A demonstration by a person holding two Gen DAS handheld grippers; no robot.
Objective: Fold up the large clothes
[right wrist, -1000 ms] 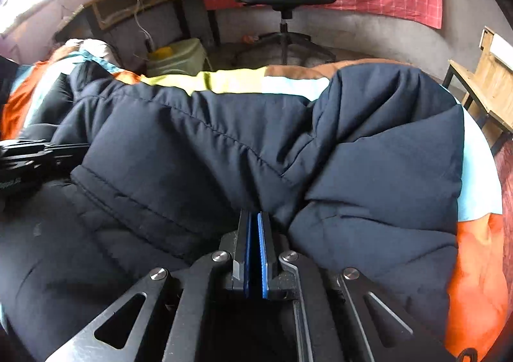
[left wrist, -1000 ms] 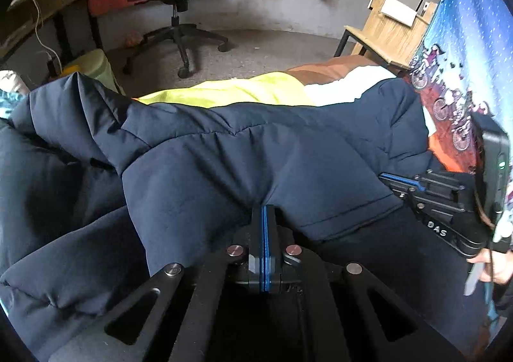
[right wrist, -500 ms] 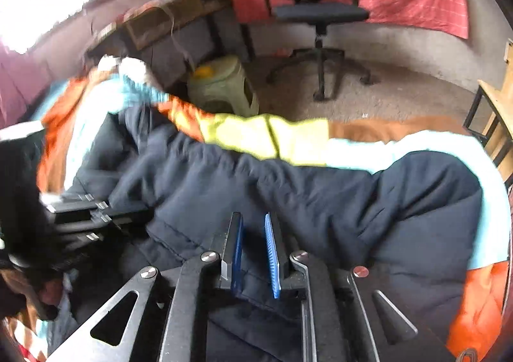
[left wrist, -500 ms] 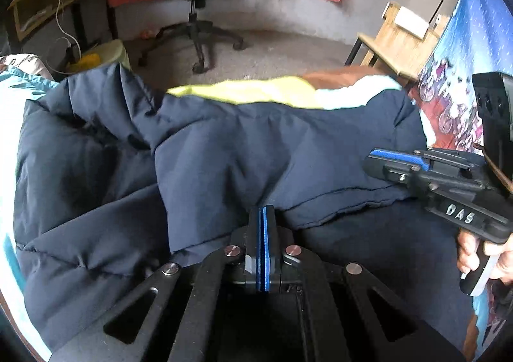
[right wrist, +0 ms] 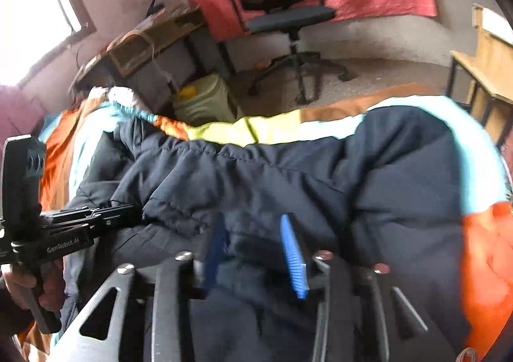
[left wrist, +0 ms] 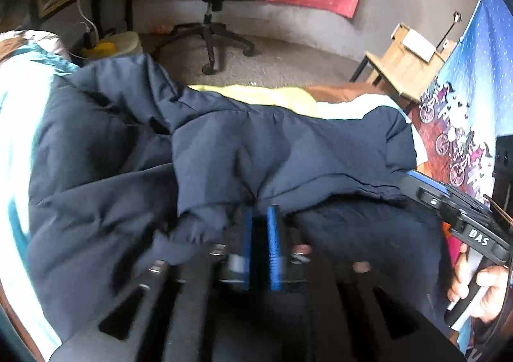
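**Puffer jacket just released, both grippers opening**

We see a navy quilted puffer jacket [left wrist: 224, 169] spread over a bed [right wrist: 484, 253] with a patchwork cover in orange, yellow-green, pale blue and brown. The jacket runs across the bed's width; its far side lies near the bed's far edge, where a strip of the yellow-green cover shows. One layer is folded over another, its hem running side to side just ahead of both grippers.

Left gripper [left wrist: 259, 233]: fingers are opening, a narrow gap between the blue pads. Dark fabric lies right at the tips, but we don't see the pads pressing on it. Right gripper [right wrist: 256, 246]: fingers also opening, gap wider, jacket fabric lying under and between them, not pinched. Each gripper shows in the other's view, held in a hand at the frame edge.

Handling, as we judge it: padded, soft, bulky, fairly light for its size. The shell looks smooth and likely slippery, so a shallow pinch may slide off. The filling will spring back, so folds probably need pressing down. Best grabs look like the stitched hem or a quilt seam, one gripper toward each end of the hem, taking a deep bite through both layers.
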